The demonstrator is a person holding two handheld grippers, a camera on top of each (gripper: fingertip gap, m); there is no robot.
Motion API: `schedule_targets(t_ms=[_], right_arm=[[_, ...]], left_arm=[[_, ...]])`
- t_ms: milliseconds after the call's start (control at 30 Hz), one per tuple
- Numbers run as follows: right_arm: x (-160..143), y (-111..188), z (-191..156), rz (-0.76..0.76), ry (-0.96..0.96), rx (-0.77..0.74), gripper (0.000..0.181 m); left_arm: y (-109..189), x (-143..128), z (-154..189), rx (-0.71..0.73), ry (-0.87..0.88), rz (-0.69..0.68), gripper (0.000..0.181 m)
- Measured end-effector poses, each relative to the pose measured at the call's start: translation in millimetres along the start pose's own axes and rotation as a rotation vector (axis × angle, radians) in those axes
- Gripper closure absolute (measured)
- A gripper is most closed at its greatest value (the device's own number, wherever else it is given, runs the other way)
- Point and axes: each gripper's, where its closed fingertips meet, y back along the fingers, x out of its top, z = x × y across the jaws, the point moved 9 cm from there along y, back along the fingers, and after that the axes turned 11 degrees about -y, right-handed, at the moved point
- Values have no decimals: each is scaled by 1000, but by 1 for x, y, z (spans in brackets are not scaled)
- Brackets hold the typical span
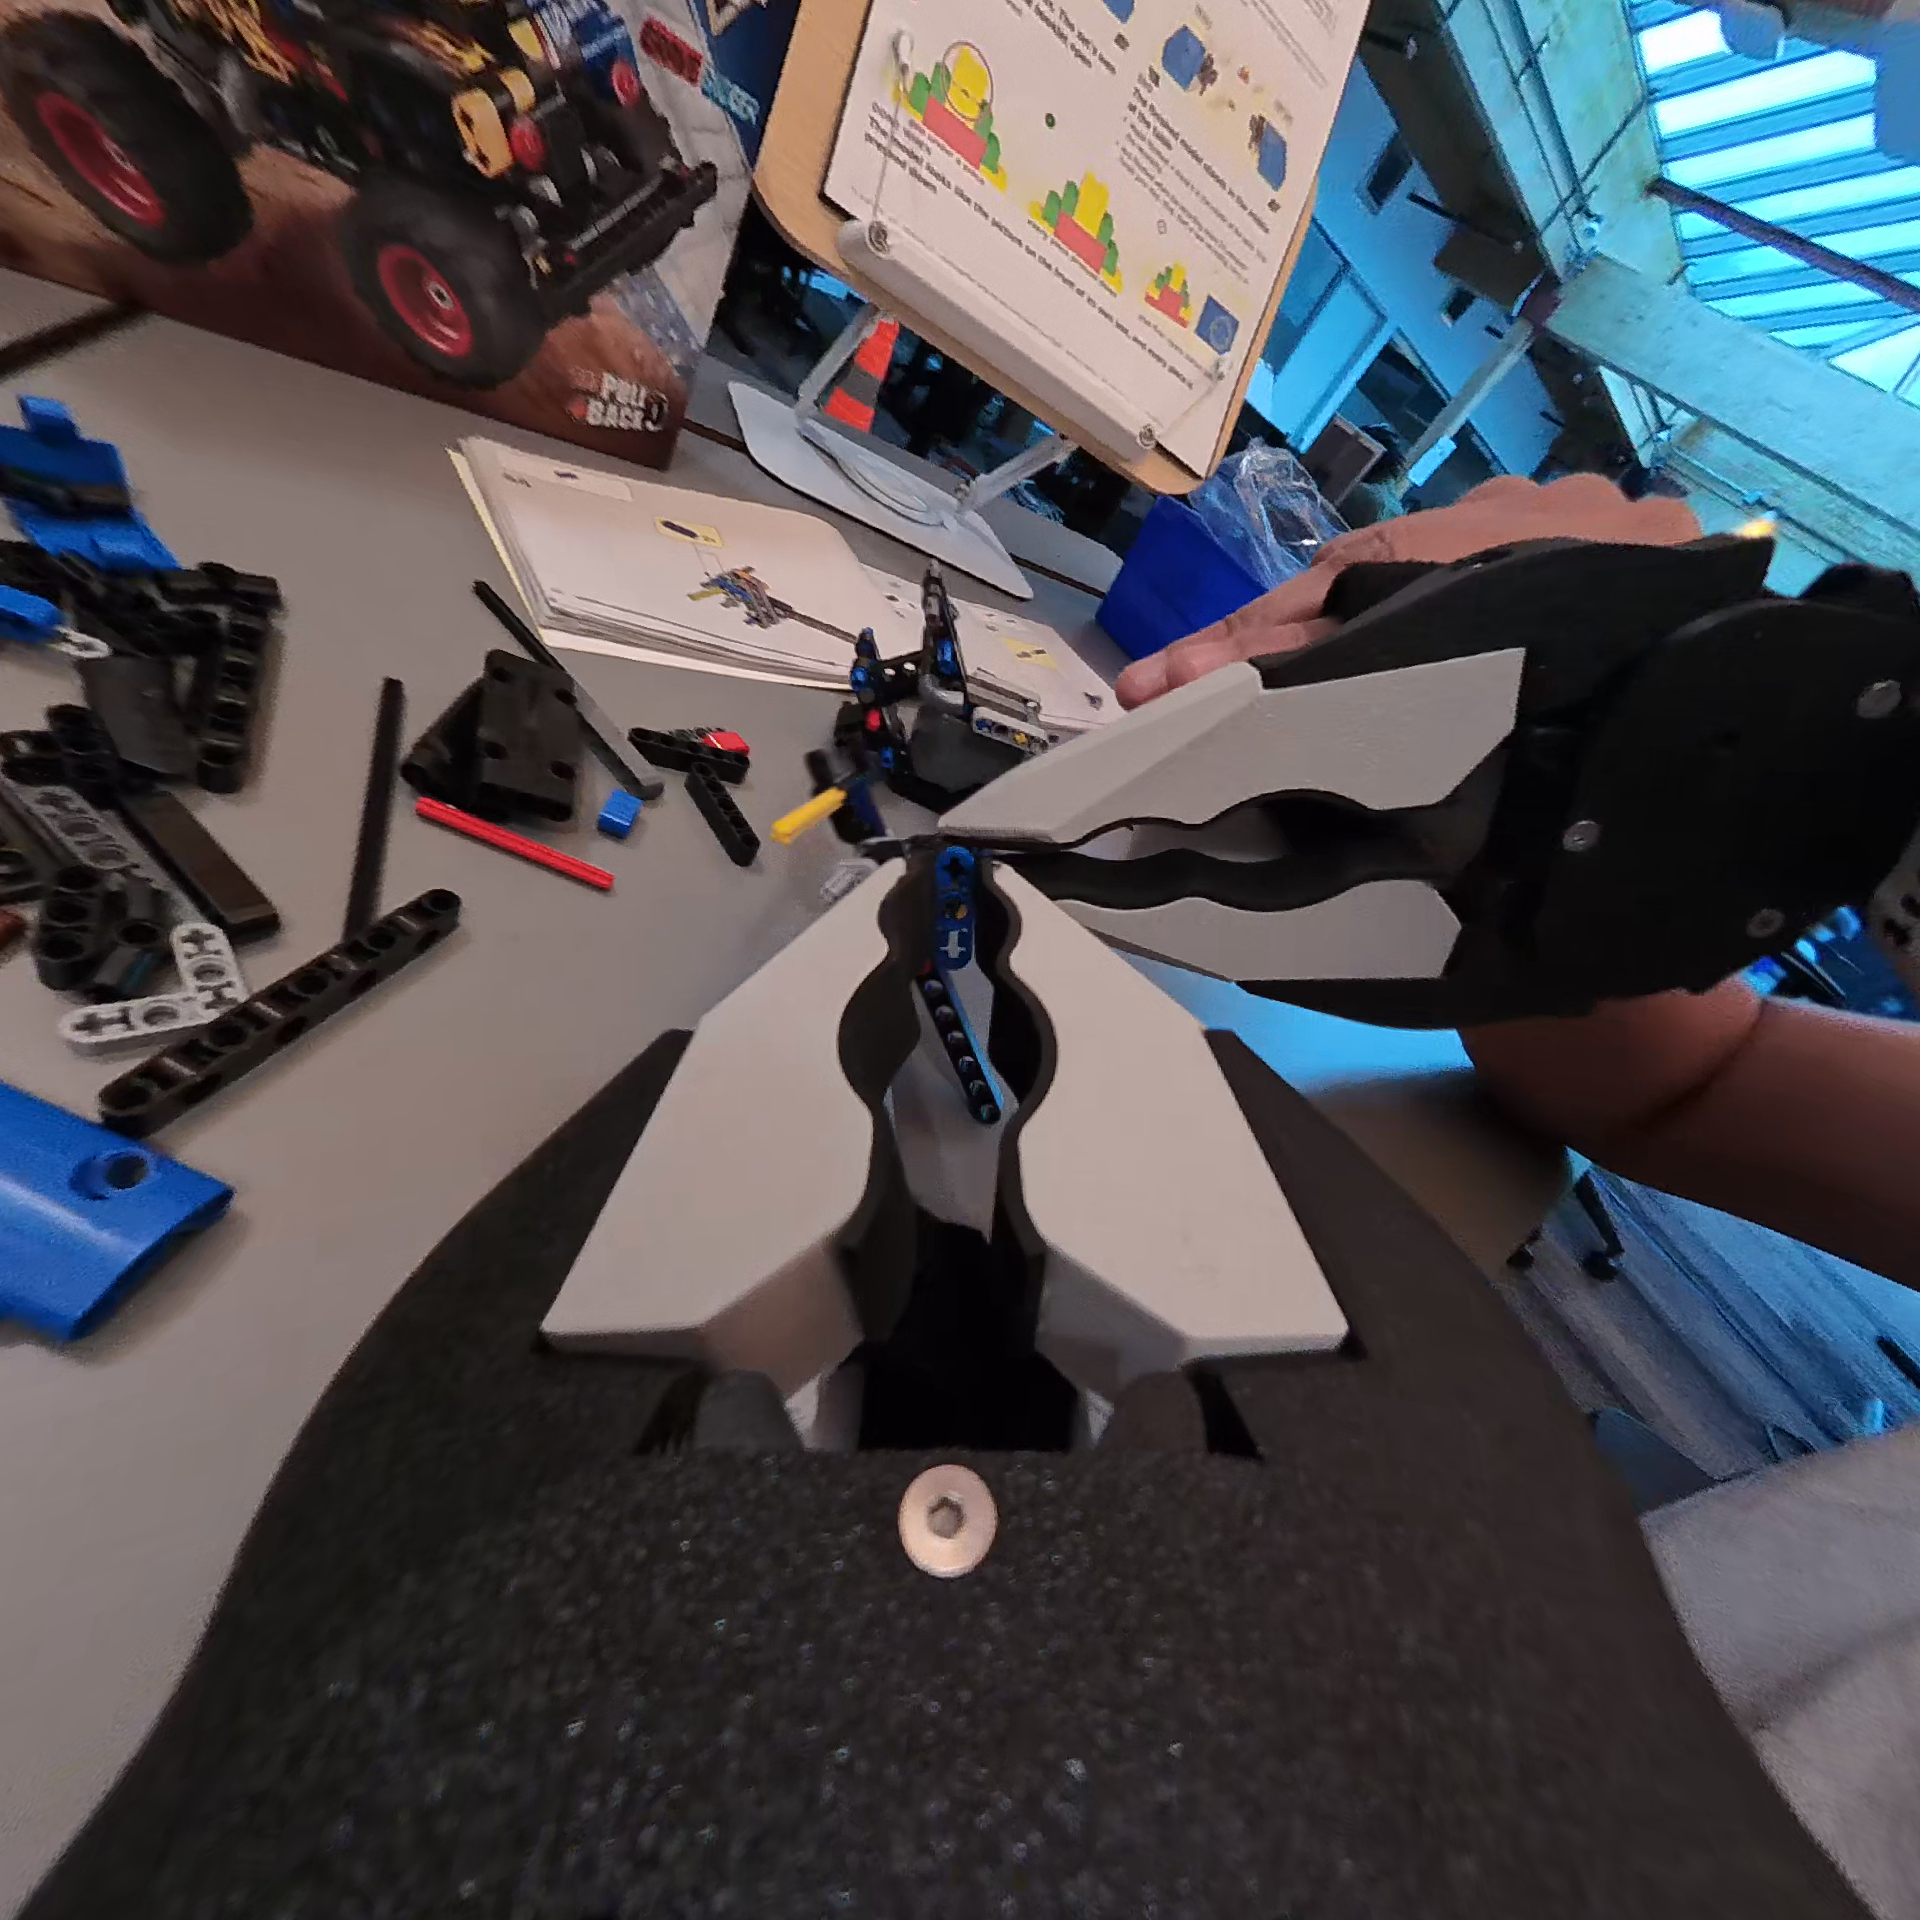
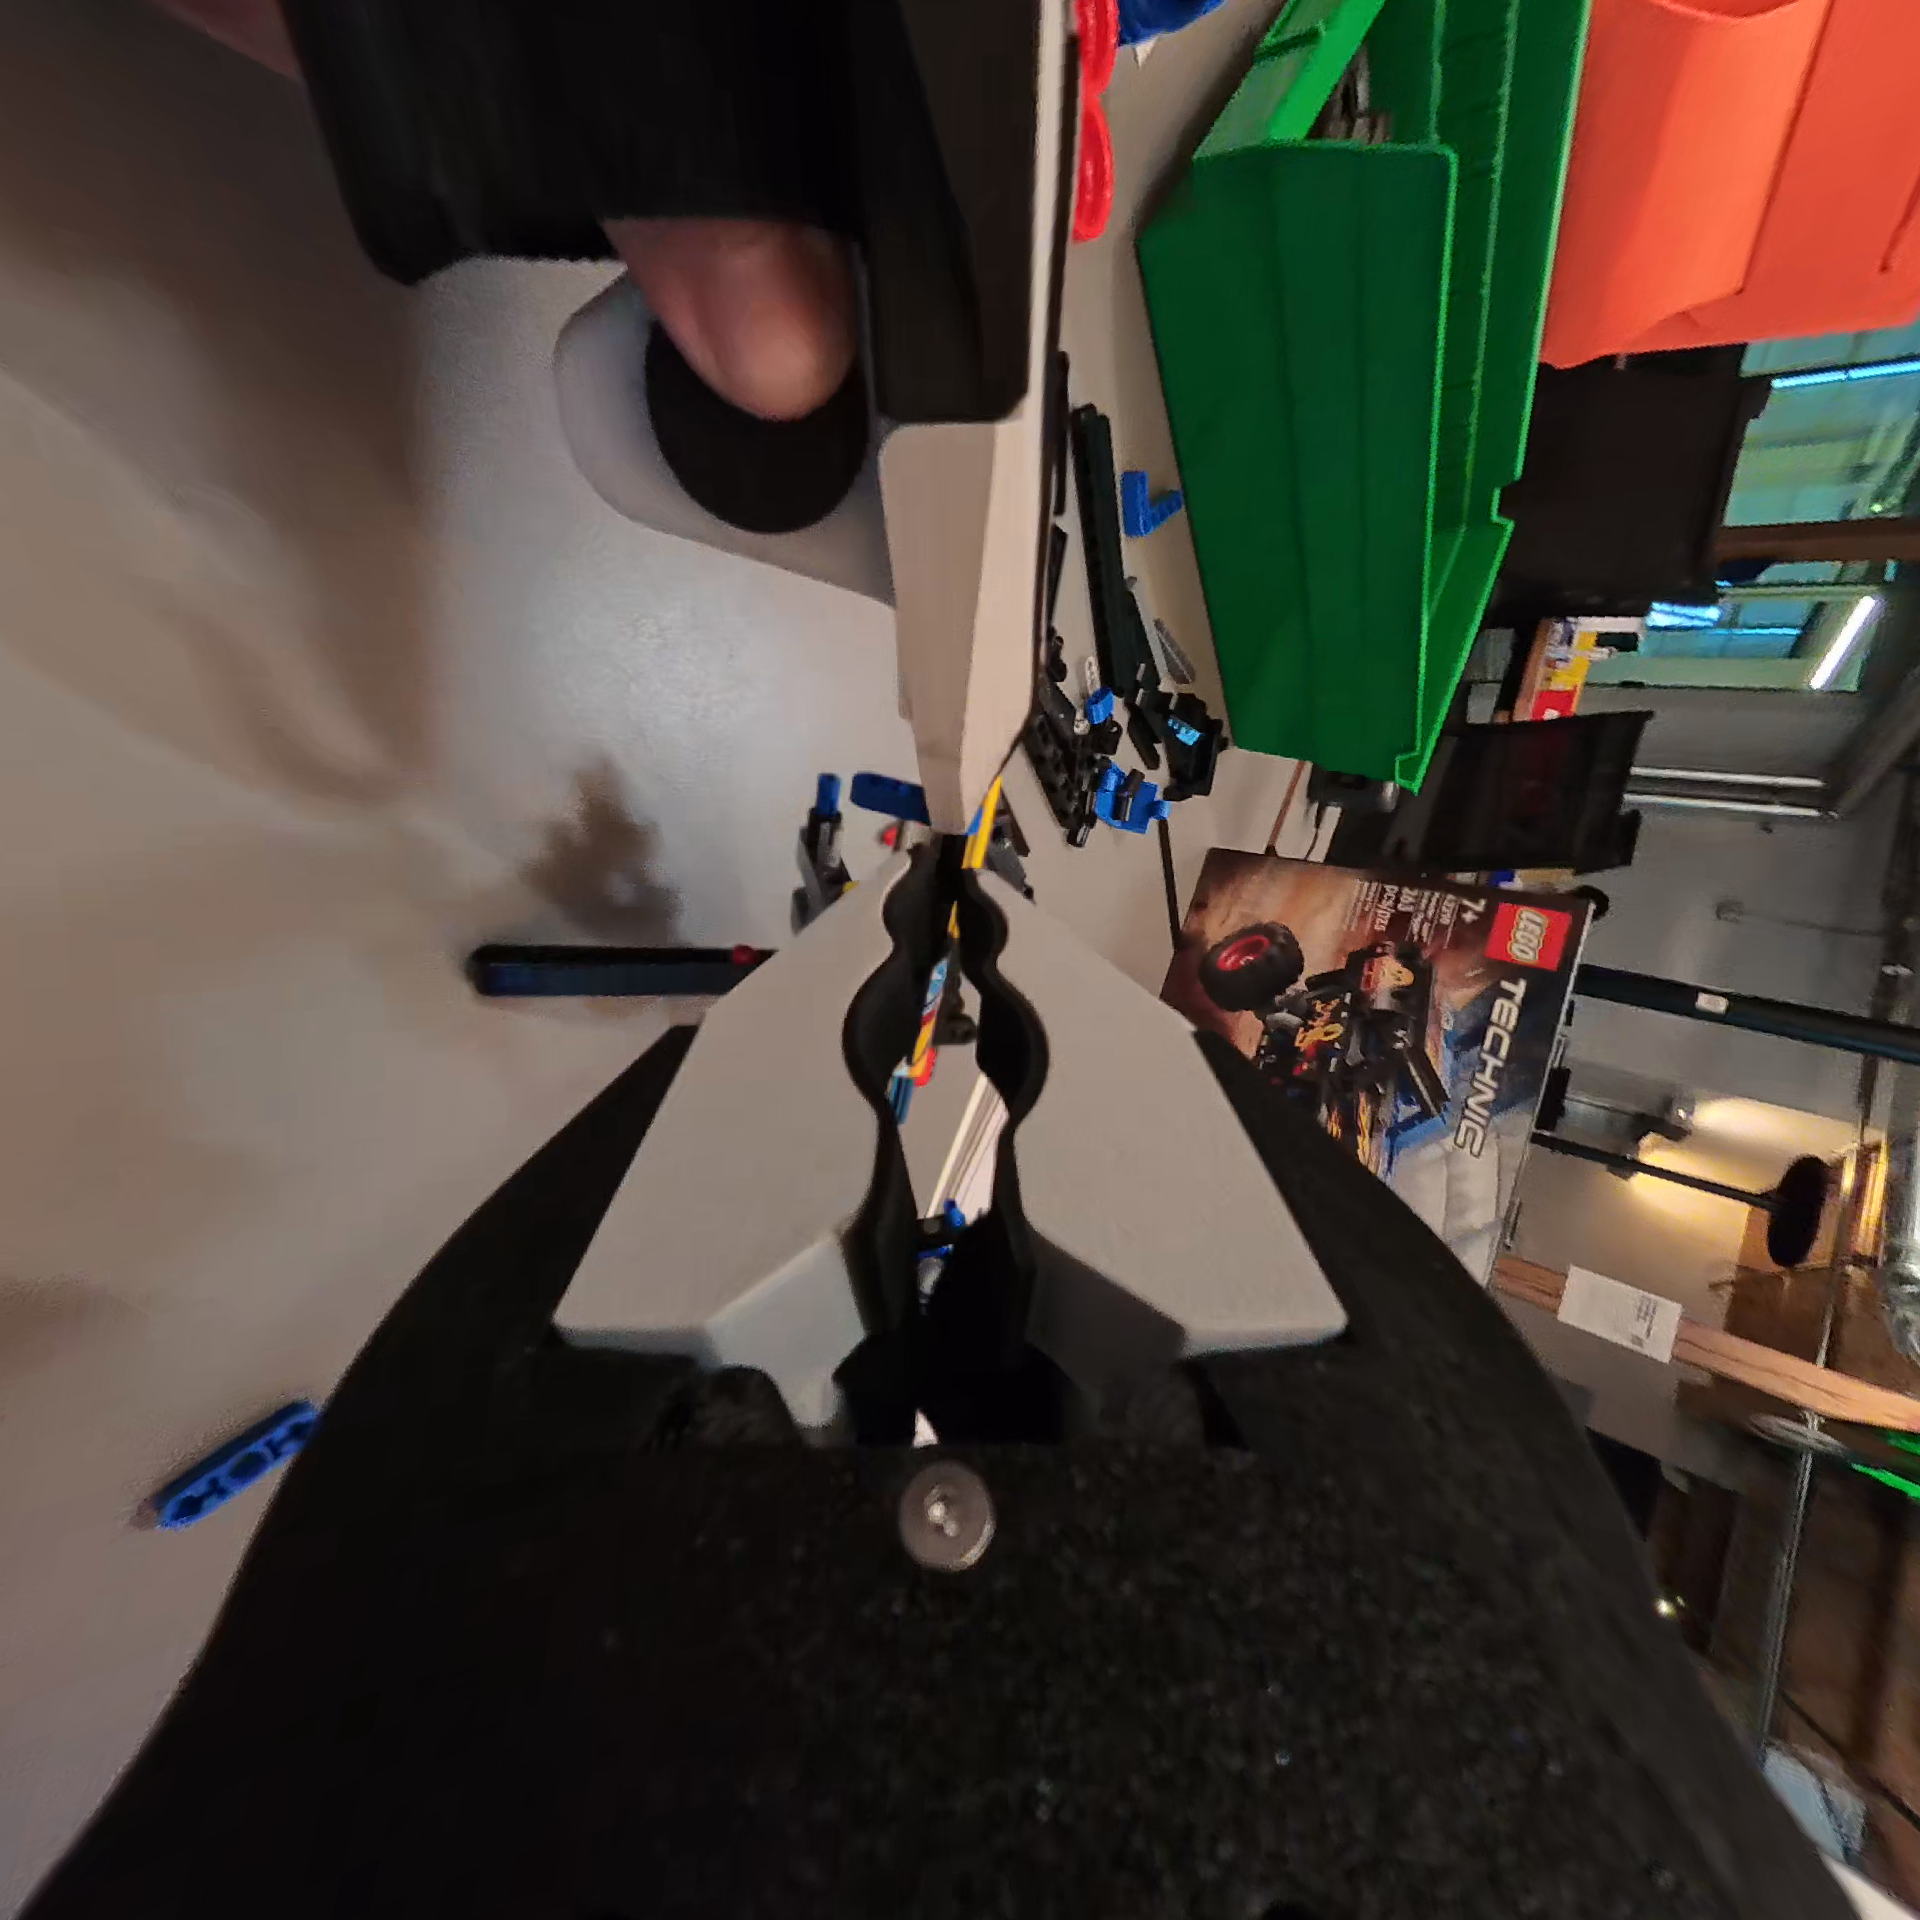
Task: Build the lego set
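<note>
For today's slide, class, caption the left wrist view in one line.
Left gripper pinches a blue beam as the right gripper meets it tip to tip above scattered parts.

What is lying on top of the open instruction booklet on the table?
A partly built black and blue assembly stands on the open instruction booklet near its right edge. The right gripper and hand cover the booklet's far right corner.

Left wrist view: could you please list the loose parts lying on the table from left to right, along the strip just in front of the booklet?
Thin black rod → red rod → small blue brick → short black beam → yellow pin.
</note>
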Motion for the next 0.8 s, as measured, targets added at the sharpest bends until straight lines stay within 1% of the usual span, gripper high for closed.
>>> schedule_targets(t_ms=[133,200,267,467,667,733,800], right_arm=[[3,-2,-3,-17,1,-49,179],[1,-2,-5,-15,43,-61,178],[0,-2,-5,21,42,-66,179],[0,-6,-7,20,49,-78,179],[-2,-7,-8,54,20,-57,179],[-1,-7,-9,73,4,-23,179],[1,-6,-8,122,-34,-11,181]], left_arm=[[0,-1,-2,-13,33,10,176],[-1,-1,-4,-59,38,-21,176],[0,1,-9,-97,49,-29,176],[-1,0,-8,-29,4,-52,176],[-2,-1,-14,-77,82,-48,176],[-2,-1,-16,-94,103,-44,176],[-3,0,-16,-91,99,-36,176]])
